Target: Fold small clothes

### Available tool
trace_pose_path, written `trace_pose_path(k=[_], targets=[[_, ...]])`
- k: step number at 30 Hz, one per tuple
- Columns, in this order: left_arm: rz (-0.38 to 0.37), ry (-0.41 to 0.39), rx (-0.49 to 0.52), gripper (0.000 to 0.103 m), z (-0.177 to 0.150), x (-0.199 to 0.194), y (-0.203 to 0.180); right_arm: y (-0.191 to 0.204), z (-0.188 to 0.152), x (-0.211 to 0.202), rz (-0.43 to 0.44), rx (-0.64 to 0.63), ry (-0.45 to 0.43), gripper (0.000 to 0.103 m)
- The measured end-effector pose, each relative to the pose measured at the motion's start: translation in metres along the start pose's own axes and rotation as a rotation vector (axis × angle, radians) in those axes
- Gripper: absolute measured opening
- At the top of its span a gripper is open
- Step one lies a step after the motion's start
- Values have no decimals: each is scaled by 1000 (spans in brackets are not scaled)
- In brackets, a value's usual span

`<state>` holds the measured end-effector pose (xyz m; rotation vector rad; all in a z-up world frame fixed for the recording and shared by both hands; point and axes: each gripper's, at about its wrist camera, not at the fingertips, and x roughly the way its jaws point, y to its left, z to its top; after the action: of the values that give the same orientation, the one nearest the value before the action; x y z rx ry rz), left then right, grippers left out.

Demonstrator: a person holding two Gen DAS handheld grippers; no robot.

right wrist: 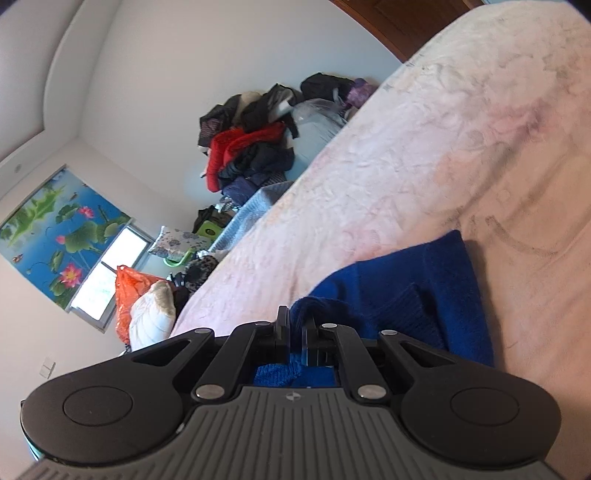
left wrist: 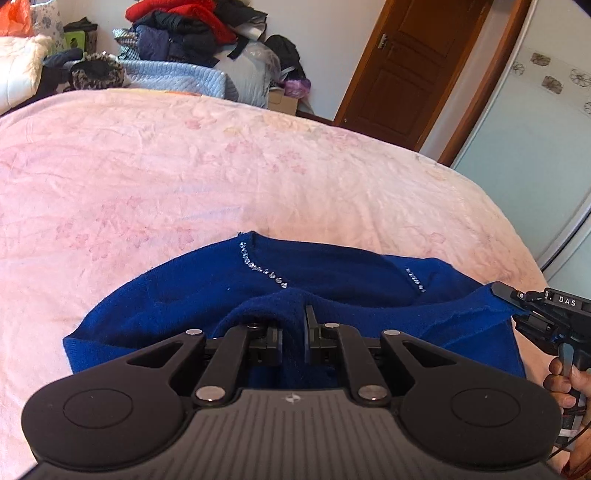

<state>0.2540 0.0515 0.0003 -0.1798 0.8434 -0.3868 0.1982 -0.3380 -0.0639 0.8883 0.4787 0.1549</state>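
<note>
On the pink bed (left wrist: 258,166), the left tool (left wrist: 293,325) is pinching a fold of the blue sweater (left wrist: 332,269); the right tool (right wrist: 295,332) is clamping its edge. Soft, light and floppy knit, it's probably sagging between grips; edges look best to hold.

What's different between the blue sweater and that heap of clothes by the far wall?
The blue sweater is one garment spread on the pink blanket; the heap of clothes is many garments piled off the bed. The sweater is one colour with sparkly studs; the heap mixes red, black and navy. Both look unfolded.
</note>
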Motion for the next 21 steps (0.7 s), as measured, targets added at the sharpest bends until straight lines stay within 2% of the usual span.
trace_pose_path(k=[3,6,7,11,14,17,20,21], targets=[[-37,46,-67,10,5,9,13,-10,1,10,-2,45,26,13],[-109,87,-187,10,10,12,33,-19,1,17,-14,83,43,21],[-127,95,-227,11,12,12,40,-20,1,19,-17,82,49,29],[-161,90,-343,11,16,10,60,-18,3,25,-20,72,59,33],[-236,106,-456,14,16,13,76,-15,5,27,-23,51,61,42],[-298,106,-578,20,13,17,93,-10,5,28,-43,22,62,43],[-317,50,-672,41,11,13,109,-12,6,28,-43,24,61,44],[-300,21,-690,60,11,8,113,-12,7,28,-42,24,60,44]])
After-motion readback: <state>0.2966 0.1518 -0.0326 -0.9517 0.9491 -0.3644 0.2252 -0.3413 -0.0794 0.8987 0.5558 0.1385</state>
